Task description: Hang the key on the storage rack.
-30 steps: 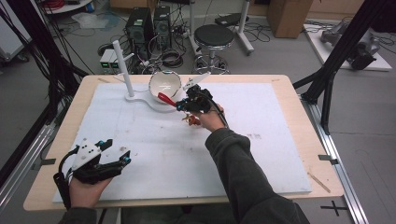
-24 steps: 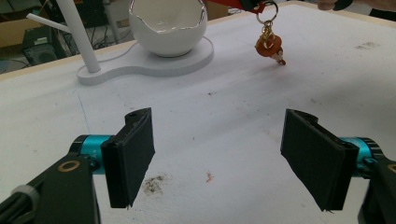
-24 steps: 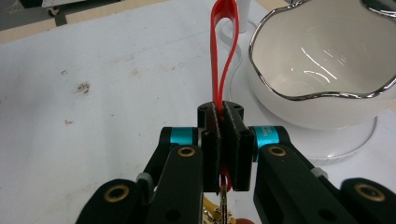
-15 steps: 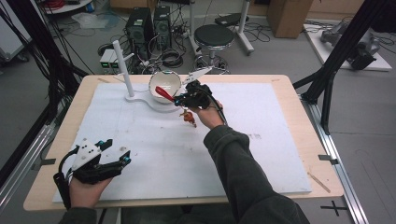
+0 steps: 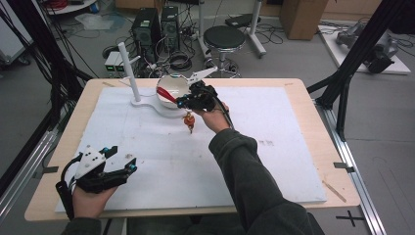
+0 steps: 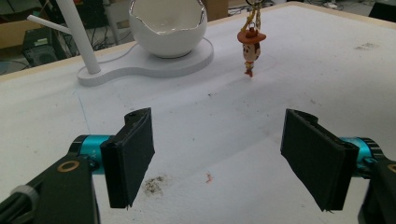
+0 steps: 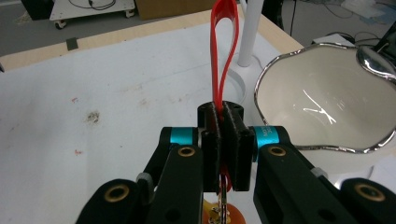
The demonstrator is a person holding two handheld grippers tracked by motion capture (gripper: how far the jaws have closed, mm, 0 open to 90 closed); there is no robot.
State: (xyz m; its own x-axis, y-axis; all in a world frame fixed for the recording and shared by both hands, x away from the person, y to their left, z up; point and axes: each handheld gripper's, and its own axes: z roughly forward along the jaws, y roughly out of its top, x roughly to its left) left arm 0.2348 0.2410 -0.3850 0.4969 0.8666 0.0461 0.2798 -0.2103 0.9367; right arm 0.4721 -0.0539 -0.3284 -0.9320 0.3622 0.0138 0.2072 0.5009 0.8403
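Observation:
My right gripper is shut on the red strap loop of a keychain, beside the white bowl. In the right gripper view the red strap loop sticks up out of the closed right gripper, next to the bowl. A small cowboy figure hangs from the strap below that gripper, its feet at or just over the white mat. The cowboy figure also appears far ahead of my left gripper. The left gripper rests open at the table's near left corner, nothing between its jaws.
The bowl stands on a white flat base with an upright white post at the table's far left. A white mat covers most of the wooden table. A stool and computer gear stand beyond the far edge.
My right hand has shifted slightly left with the keychain, and the cowboy figure now hangs a little further left. The left gripper has stayed put.

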